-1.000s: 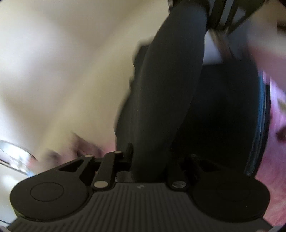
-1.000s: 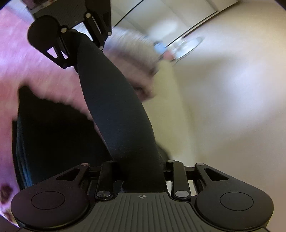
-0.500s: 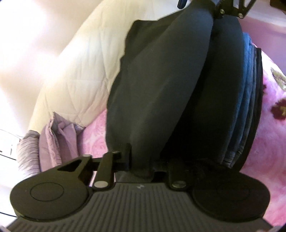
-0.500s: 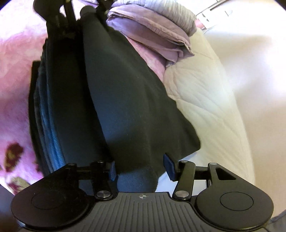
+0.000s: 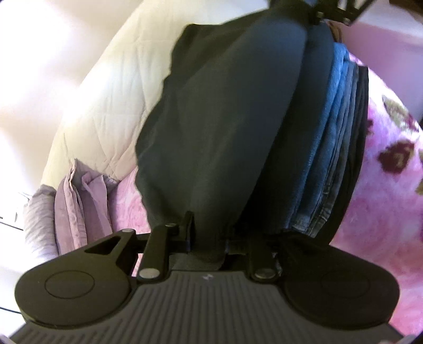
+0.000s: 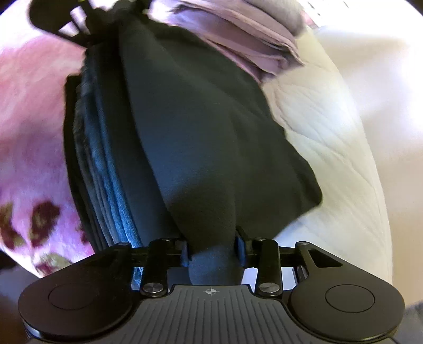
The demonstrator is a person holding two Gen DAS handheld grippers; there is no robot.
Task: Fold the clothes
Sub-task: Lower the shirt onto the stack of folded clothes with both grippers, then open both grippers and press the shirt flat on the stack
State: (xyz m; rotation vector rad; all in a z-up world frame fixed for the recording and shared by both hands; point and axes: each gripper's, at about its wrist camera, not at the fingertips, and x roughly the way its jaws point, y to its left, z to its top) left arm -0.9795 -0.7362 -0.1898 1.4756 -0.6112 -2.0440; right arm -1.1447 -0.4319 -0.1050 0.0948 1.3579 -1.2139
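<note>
A folded black garment (image 5: 211, 127) stretches between my two grippers. My left gripper (image 5: 208, 232) is shut on one end of it. My right gripper (image 6: 211, 251) is shut on the other end (image 6: 208, 148). The garment lies over a stack of folded clothes, with blue denim layers (image 5: 330, 158) and dark layers showing beside it, also in the right wrist view (image 6: 105, 169). Each gripper shows at the top of the other's view: the right one (image 5: 335, 10) and the left one (image 6: 76, 23).
The stack sits on a pink flowered blanket (image 5: 391, 164) (image 6: 29, 127). A cream quilted cover (image 5: 105, 98) (image 6: 333, 137) lies on the other side. Folded lilac cloth (image 5: 76, 201) (image 6: 246, 45) lies near the left gripper.
Both grippers have come down with the black garment onto the stack. The right gripper's jaws, apart half a second ago, have closed in on the cloth.
</note>
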